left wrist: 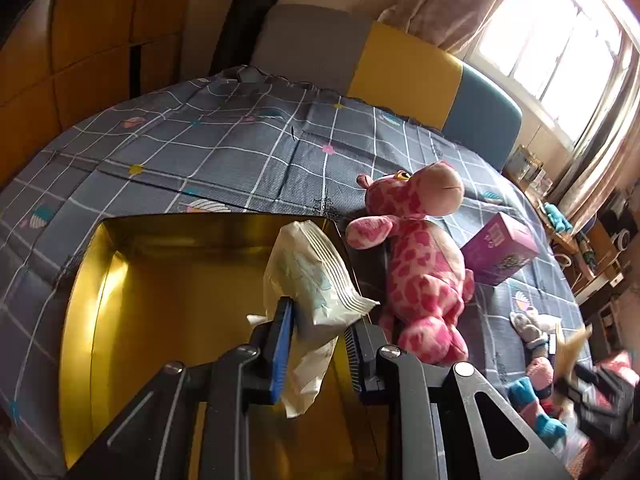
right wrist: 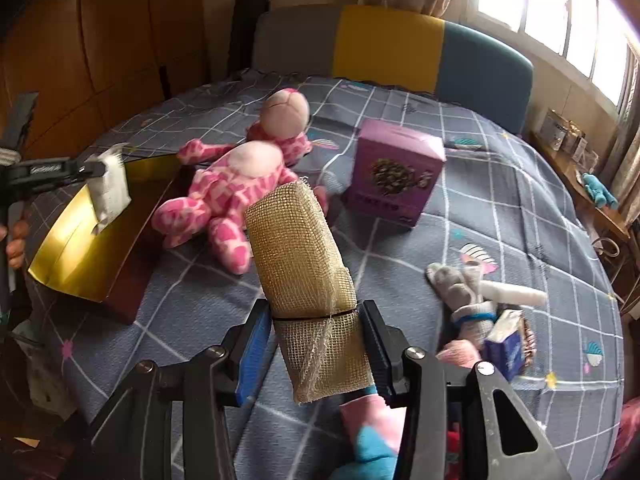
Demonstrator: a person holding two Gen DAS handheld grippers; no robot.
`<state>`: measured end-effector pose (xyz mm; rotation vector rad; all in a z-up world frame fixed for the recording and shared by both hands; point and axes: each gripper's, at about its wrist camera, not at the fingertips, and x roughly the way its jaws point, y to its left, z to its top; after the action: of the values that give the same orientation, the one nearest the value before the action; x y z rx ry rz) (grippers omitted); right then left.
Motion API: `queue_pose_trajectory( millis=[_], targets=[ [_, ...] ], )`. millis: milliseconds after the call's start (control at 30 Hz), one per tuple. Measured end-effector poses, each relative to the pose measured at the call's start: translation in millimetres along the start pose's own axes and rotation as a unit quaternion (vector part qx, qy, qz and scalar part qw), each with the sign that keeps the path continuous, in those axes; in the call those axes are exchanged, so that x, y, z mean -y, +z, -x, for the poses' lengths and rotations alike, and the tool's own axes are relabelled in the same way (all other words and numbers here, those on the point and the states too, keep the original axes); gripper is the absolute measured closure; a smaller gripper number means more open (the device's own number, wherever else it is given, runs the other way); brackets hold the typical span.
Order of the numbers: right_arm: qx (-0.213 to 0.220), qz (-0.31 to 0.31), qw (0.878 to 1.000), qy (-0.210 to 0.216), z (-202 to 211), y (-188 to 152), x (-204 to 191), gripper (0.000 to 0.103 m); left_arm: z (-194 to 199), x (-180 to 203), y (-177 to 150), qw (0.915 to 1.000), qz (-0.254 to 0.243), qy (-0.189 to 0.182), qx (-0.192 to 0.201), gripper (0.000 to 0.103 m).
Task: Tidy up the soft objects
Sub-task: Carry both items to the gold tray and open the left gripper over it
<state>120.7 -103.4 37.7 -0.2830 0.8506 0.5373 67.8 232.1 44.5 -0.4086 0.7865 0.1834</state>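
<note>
My left gripper (left wrist: 320,336) hangs over an open gold box (left wrist: 100,280) on the bed. A white soft tissue pack (left wrist: 316,276) fills the gap between its fingertips and its tail dangles into the box. The right wrist view shows that same pack (right wrist: 108,184) above the gold box (right wrist: 80,248). My right gripper (right wrist: 316,332) is shut on a block wrapped in beige mesh (right wrist: 300,252), held up above the bedcover. A pink spotted giraffe plush (left wrist: 424,272) (right wrist: 224,196) lies just right of the box.
A purple carton (right wrist: 396,172) stands beyond the plush. A grey soft toy (right wrist: 460,292), a small blue tissue pack (right wrist: 506,352) and a pink and blue sock (right wrist: 368,432) lie near the right gripper. The grey checked bedcover (right wrist: 500,208) runs back to a padded headboard (right wrist: 388,44).
</note>
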Motion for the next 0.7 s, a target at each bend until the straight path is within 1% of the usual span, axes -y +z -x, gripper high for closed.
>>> queue_pose_trajectory(
  millis=[33,67,100,133,200,300,367,433,467,533,633,700],
  targets=[
    [-0.004,-0.002,1.000,0.010,-4,-3,-8,0.057,-7,-1,3,1.0000,-0.004,0.005,-0.004,0.062],
    [-0.008,-0.006,1.000,0.017,-8,-6,-15,0.057,-16,0,7,0.9999,-0.004,0.008,-0.006,0.042],
    [-0.012,-0.008,1.000,0.023,-9,-11,-22,0.057,-23,0,9,0.9999,0.002,0.012,-0.006,0.034],
    [-0.016,-0.010,0.999,0.029,-12,-13,-28,0.057,-29,-1,11,0.9999,0.010,0.010,-0.007,0.034],
    [-0.022,-0.010,0.999,0.038,-14,-19,-38,0.057,-29,0,8,0.9997,0.023,0.003,0.006,0.034],
    [-0.027,-0.010,0.998,0.051,-16,-23,-47,0.057,-20,5,-2,0.9997,0.010,0.011,0.022,0.034],
    [-0.028,-0.009,0.998,0.058,-16,-24,-52,0.057,-10,7,-13,0.9997,0.004,0.014,0.022,0.034],
    [-0.028,-0.009,0.998,0.064,-17,-24,-58,0.057,-2,9,-23,0.9994,-0.001,0.026,0.024,0.032],
    [-0.028,-0.007,0.997,0.066,-17,-24,-60,0.057,3,10,-31,0.9990,-0.006,0.037,0.025,0.030],
    [-0.027,-0.002,0.997,0.072,-18,-23,-69,0.057,12,10,-45,0.9985,-0.009,0.048,0.024,0.029],
    [-0.022,0.010,0.996,0.086,-18,-19,-85,0.057,24,11,-65,0.9973,-0.011,0.069,0.022,0.029],
    [-0.018,0.023,0.995,0.095,-16,-15,-99,0.057,33,9,-75,0.9965,-0.005,0.079,0.026,0.026]
  ],
)
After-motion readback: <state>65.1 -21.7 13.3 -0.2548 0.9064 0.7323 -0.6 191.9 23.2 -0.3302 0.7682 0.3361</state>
